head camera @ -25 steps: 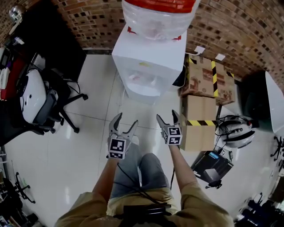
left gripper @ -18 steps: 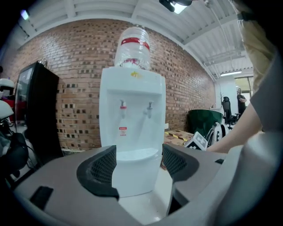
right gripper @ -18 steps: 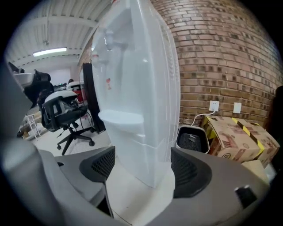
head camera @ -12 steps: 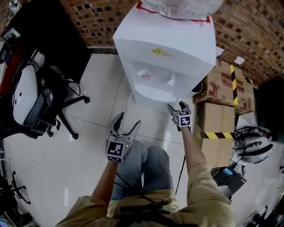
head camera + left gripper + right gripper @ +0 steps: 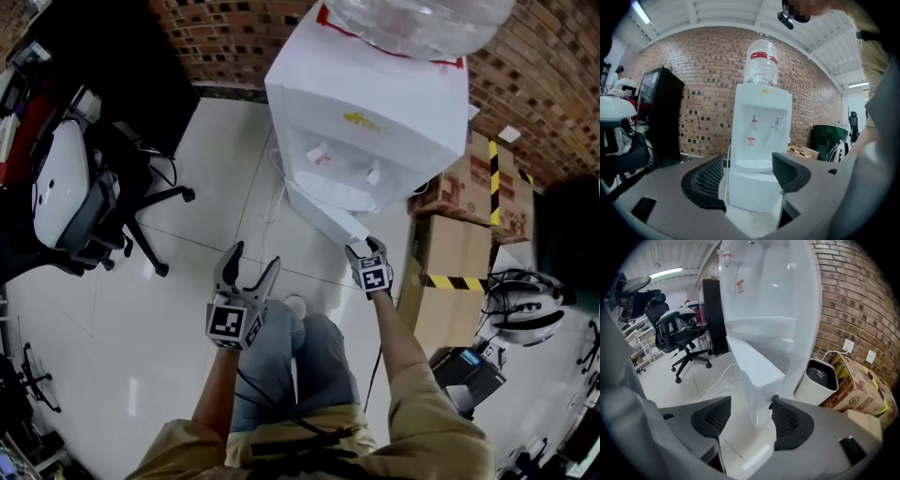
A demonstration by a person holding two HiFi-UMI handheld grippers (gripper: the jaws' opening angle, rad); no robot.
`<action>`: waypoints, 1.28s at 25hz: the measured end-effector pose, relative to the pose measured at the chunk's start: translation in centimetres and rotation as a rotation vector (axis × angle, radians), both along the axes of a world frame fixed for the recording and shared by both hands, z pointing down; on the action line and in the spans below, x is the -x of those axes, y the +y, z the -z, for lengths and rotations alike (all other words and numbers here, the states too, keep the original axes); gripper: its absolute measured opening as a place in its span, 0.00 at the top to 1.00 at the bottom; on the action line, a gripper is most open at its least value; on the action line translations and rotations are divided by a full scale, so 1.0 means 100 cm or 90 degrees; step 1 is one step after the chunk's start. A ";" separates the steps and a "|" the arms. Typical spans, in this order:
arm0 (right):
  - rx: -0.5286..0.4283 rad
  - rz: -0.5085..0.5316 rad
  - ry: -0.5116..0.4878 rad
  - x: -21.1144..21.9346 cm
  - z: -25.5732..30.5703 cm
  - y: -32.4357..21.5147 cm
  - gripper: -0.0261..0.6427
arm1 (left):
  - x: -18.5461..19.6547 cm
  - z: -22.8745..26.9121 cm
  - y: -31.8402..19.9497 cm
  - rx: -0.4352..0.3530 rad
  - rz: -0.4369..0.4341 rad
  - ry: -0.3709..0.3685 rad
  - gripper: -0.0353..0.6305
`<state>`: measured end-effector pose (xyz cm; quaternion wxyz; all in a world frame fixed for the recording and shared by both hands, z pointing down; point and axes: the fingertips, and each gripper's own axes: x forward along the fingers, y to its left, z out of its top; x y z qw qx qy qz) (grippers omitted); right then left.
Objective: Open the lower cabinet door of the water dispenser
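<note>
Dispenser: a white water dispenser with a clear plastic bottle on top stands on the pale tiled floor, against the red brick wall.
Door: the white lower cabinet door stands ajar, with its free edge toward the person.
Right gripper: it is low at this free edge. Its fingers are closing with the edge between them; a narrow gap shows at one finger.
Left gripper: it is above the person's knee, well apart from the dispenser. Its fingers are wide apart with nothing between them.
Beside: brown cardboard boxes with yellow-black tape stand just beside the dispenser.
</note>
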<state>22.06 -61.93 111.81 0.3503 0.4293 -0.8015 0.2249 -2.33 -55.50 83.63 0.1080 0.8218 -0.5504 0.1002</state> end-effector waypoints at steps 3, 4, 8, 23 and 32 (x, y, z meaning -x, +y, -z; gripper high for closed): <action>0.026 -0.013 -0.013 0.035 0.003 0.038 0.54 | 0.019 0.018 0.016 0.009 0.022 -0.014 0.47; 0.034 -0.017 -0.015 0.047 0.005 0.051 0.54 | 0.025 0.022 0.023 0.015 0.031 -0.020 0.47; 0.073 0.014 -0.033 0.110 0.007 0.095 0.54 | 0.064 0.043 0.060 0.031 0.084 -0.047 0.48; 0.061 0.275 -0.281 0.316 0.107 0.088 0.53 | 0.077 0.061 0.093 0.073 0.098 -0.027 0.47; -0.174 0.128 -0.290 0.161 0.449 0.103 0.53 | 0.011 0.253 0.068 0.017 -0.014 0.007 0.47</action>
